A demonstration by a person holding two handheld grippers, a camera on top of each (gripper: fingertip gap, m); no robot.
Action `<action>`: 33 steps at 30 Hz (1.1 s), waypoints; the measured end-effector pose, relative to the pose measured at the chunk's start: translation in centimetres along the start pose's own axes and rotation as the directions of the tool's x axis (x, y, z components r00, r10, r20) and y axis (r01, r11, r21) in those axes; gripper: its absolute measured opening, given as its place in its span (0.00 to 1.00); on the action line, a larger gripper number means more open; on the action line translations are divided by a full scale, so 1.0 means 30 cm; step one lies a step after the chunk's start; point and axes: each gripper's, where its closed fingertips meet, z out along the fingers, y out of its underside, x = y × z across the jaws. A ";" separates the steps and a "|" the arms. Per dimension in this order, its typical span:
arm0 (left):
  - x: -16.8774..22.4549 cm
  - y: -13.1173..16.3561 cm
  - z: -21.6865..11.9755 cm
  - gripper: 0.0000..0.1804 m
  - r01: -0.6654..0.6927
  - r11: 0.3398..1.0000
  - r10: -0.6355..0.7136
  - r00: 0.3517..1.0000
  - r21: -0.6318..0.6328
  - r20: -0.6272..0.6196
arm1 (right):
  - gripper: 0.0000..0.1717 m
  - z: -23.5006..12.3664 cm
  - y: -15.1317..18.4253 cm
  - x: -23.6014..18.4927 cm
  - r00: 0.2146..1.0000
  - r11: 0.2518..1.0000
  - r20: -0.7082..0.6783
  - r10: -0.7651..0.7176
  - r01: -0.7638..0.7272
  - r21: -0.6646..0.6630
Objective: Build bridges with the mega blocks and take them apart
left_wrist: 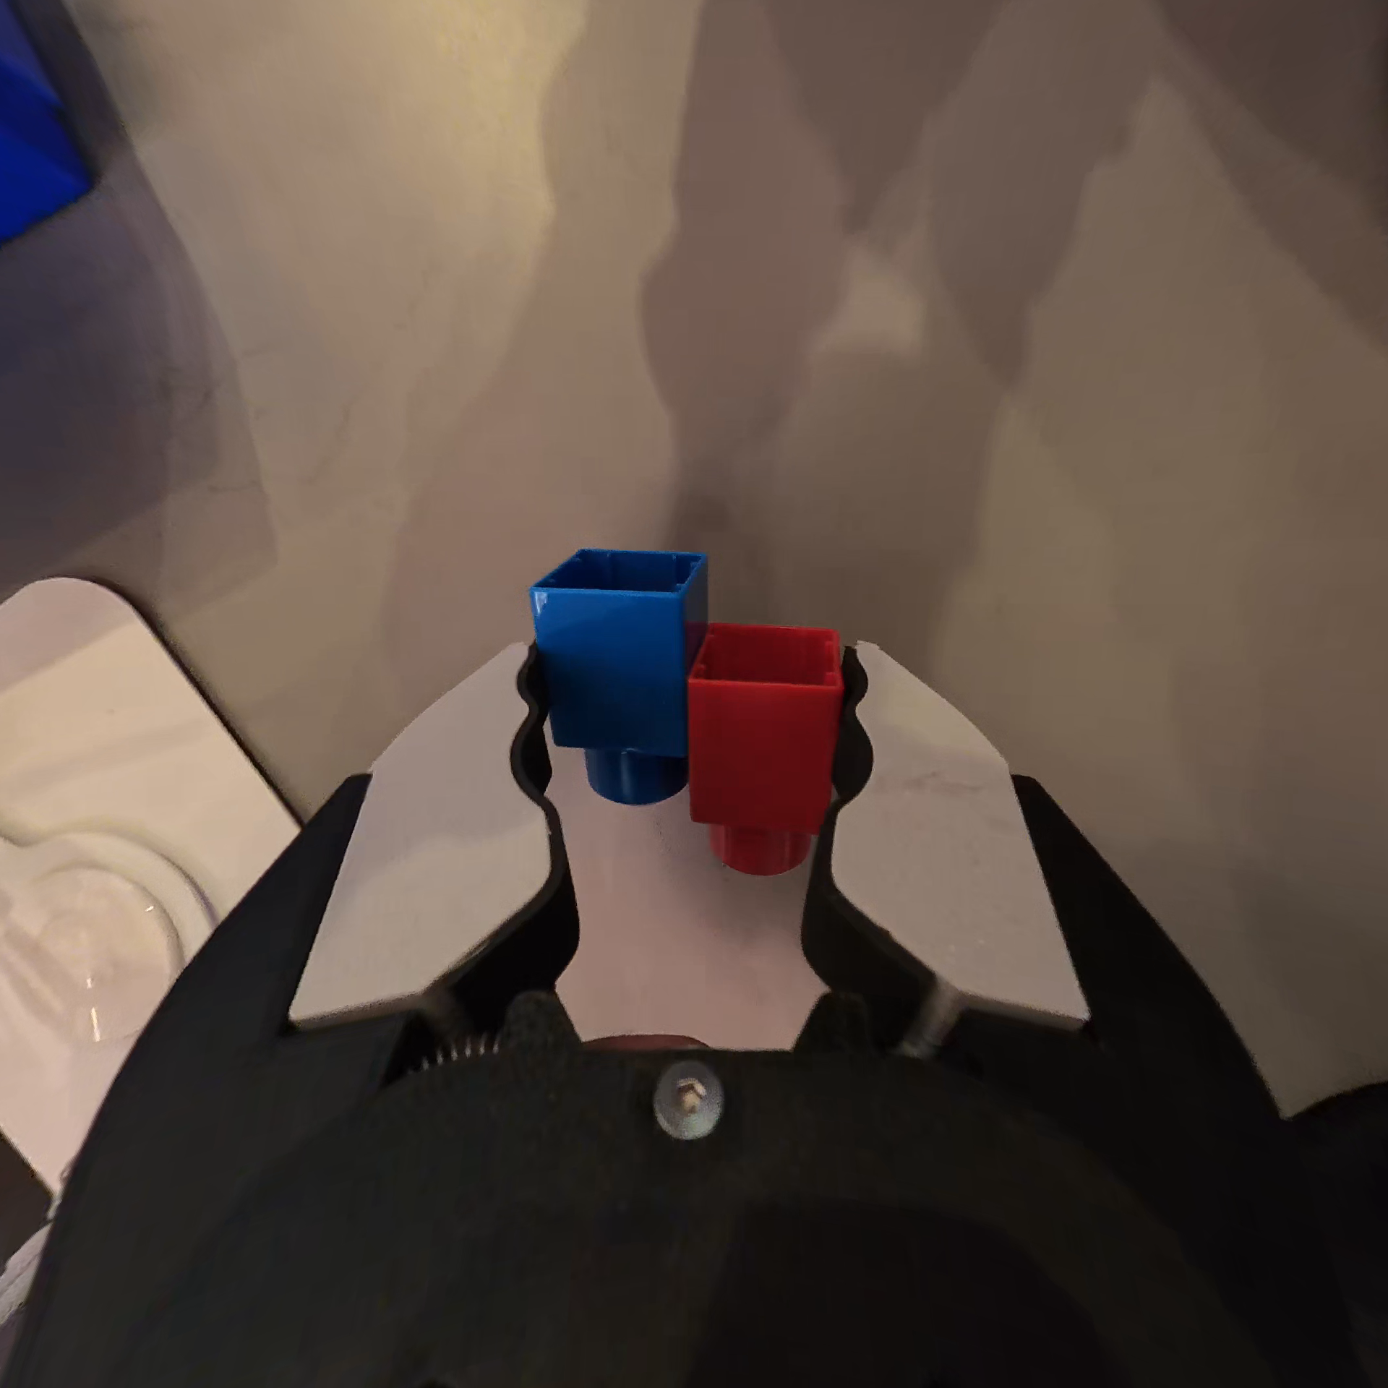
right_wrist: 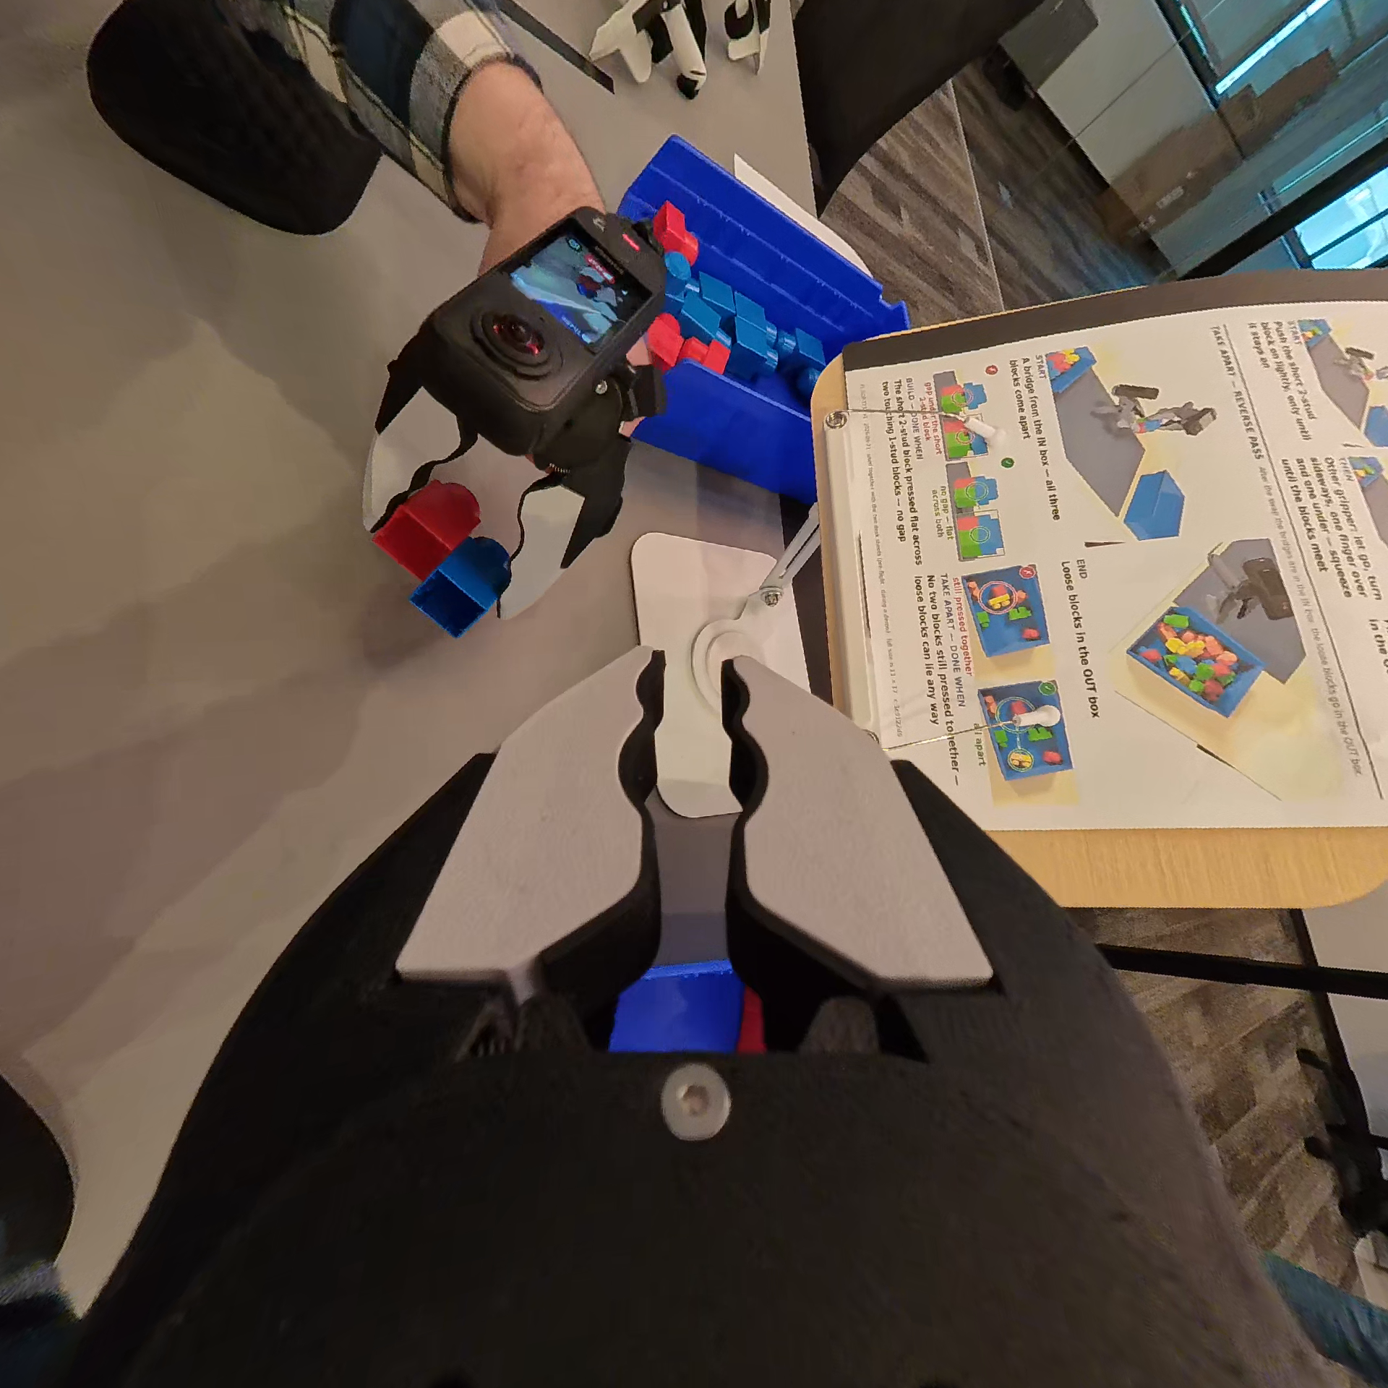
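My left gripper (left_wrist: 691, 661) is shut on two single-stud blocks held side by side. Its left pad presses the blue block (left_wrist: 612, 668) and its right pad presses the red block (left_wrist: 758, 743). The blue one sticks out a little farther. Their hollow undersides face away from me and their studs point back into the jaws. The right wrist view shows the same gripper (right_wrist: 443, 556) with the red block (right_wrist: 420, 526) and the blue block (right_wrist: 458, 586) over the grey table (right_wrist: 188, 601). My right gripper (right_wrist: 695, 665) has its fingers a narrow gap apart with nothing between them.
A blue bin (right_wrist: 751, 443) with several blue and red blocks stands behind the left gripper. A wooden board with a printed sheet (right_wrist: 1126, 563) sits on a white stand base (right_wrist: 698, 586) to the right. A person's sleeved arm (right_wrist: 511, 143) holds the left gripper. Something blue (right_wrist: 676, 1006) shows under my right jaws. My right fingertips sit around 25 cm from my left ones.
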 end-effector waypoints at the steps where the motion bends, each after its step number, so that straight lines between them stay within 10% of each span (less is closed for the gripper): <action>1: -0.001 0.003 0.005 0.41 0.000 1.000 0.000 1.000 -0.005 0.001 | 0.08 0.001 -0.001 -0.001 1.000 1.000 0.002 -0.001 0.001 -0.001; 8: -0.009 0.003 0.018 0.57 0.061 0.998 -0.061 0.997 0.002 0.048 | 0.08 -0.005 -0.001 -0.006 1.000 1.000 0.006 0.000 0.000 -0.001; 13: 0.009 0.051 -0.170 0.54 0.108 0.994 -0.110 0.977 0.024 0.184 | 0.08 -0.019 0.001 -0.003 1.000 1.000 0.000 0.004 -0.004 0.007; 22: -0.162 0.521 -0.725 0.43 0.423 0.902 -0.395 0.720 0.091 0.571 | 0.08 -0.013 0.004 -0.006 1.000 1.000 0.006 0.009 -0.009 0.001; 33: -0.203 0.836 -0.585 0.27 0.558 0.814 -0.442 0.776 -0.162 0.450 | 0.08 0.038 0.023 -0.016 0.998 0.999 0.051 0.020 -0.019 -0.029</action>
